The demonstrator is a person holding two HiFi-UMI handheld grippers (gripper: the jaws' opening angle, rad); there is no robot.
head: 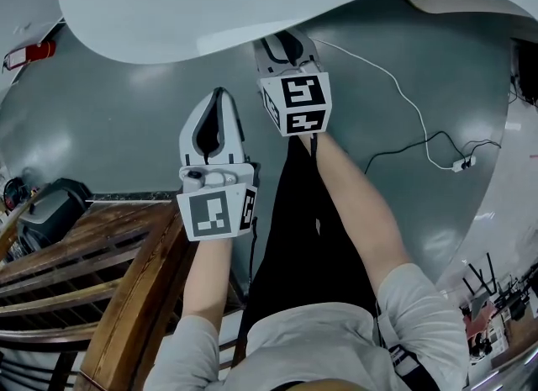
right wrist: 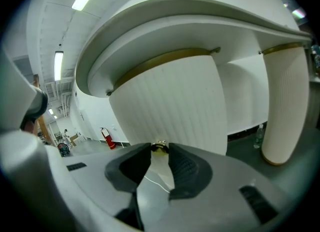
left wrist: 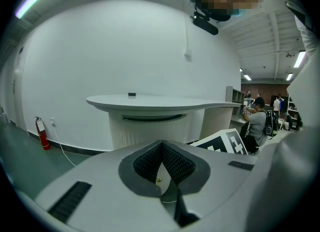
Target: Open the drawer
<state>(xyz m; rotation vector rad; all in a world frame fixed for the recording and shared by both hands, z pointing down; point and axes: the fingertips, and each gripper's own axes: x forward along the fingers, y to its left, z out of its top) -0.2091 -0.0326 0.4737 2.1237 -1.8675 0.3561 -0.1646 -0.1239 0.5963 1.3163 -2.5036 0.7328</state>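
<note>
A round white desk (head: 252, 2) stands on a ribbed white pedestal (right wrist: 170, 101), with a brass strip under its top. A small brass knob (right wrist: 160, 146) sticks out of the ribbed front. In the right gripper view my right gripper (right wrist: 160, 149) has that knob between its fingertips, and both pads touch it. In the head view the right gripper (head: 286, 49) reaches under the desk's edge. My left gripper (head: 214, 124) hangs back to the left of it, shut and empty. In the left gripper view its pads (left wrist: 162, 144) meet at the tip, and the desk (left wrist: 160, 102) stands well ahead.
A wooden slatted bench (head: 101, 255) stands close at my lower left, with a black bag (head: 50, 204) beside it. A white cable runs over the grey floor to a power strip (head: 461, 163). A fire extinguisher (left wrist: 42, 132) stands by the wall. People sit at the far right (left wrist: 257, 123).
</note>
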